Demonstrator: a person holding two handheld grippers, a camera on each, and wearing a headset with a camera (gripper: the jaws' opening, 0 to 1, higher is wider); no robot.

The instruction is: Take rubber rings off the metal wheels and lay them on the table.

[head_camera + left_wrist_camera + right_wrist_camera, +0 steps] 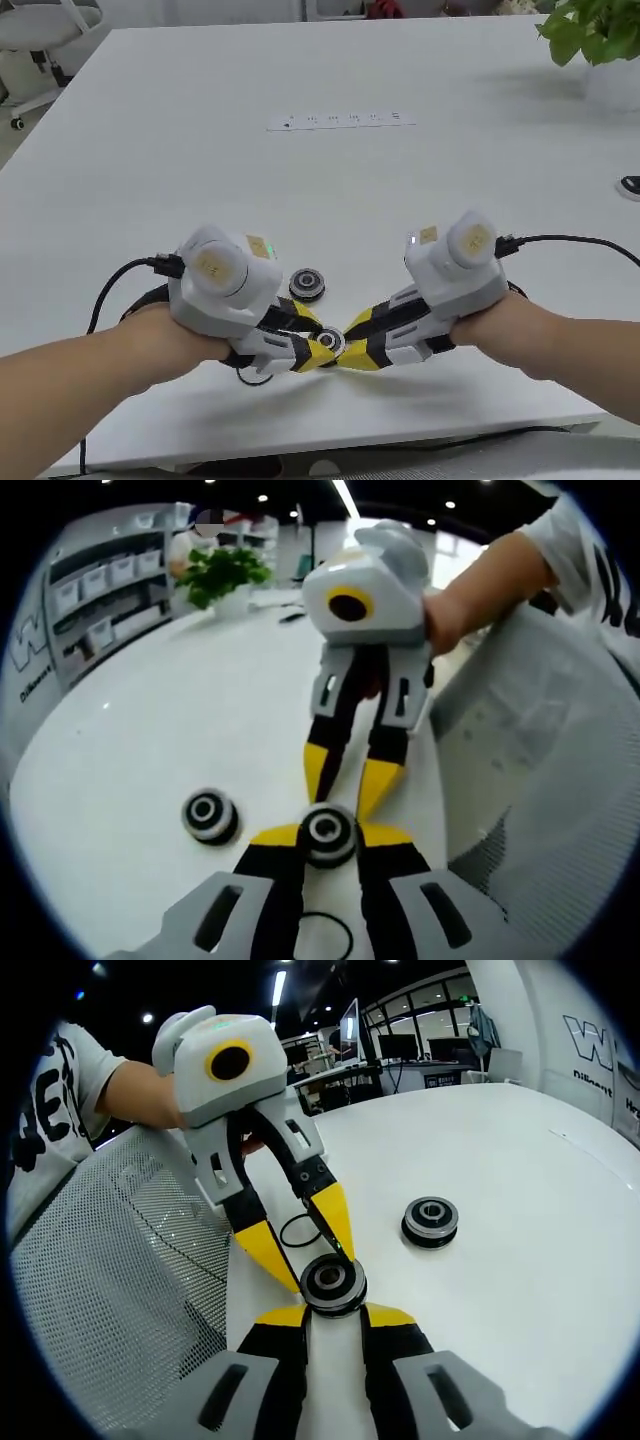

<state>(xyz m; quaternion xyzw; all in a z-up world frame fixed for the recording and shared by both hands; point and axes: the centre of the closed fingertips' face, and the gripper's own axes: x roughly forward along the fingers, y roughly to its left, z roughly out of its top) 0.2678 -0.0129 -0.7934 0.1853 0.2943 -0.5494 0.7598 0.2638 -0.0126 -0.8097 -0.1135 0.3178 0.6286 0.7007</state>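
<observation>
At the near edge of the white worktop (pixel 420 180), a person's two hand-held grippers meet nose to nose over a single metal wheel (pixel 331 343). The left gripper (pixel 320 347) comes in from the left and is clamped on the wheel, its yellow tips pressed to either side of the dark rim. The right gripper (pixel 346 346) comes in from the opposite side and is likewise closed on the same wheel. A second wheel (pixel 307 284), also black-rimmed, lies flat on the worktop just beyond the left gripper, toward the far edge. One loose rubber ring (pixel 300 1231) lies flat on the worktop beneath the left gripper's jaws, near the front edge. A potted plant (pixel 592 30) stands at the far right corner, and a white socket strip (pixel 340 121) is set toward the far edge.
</observation>
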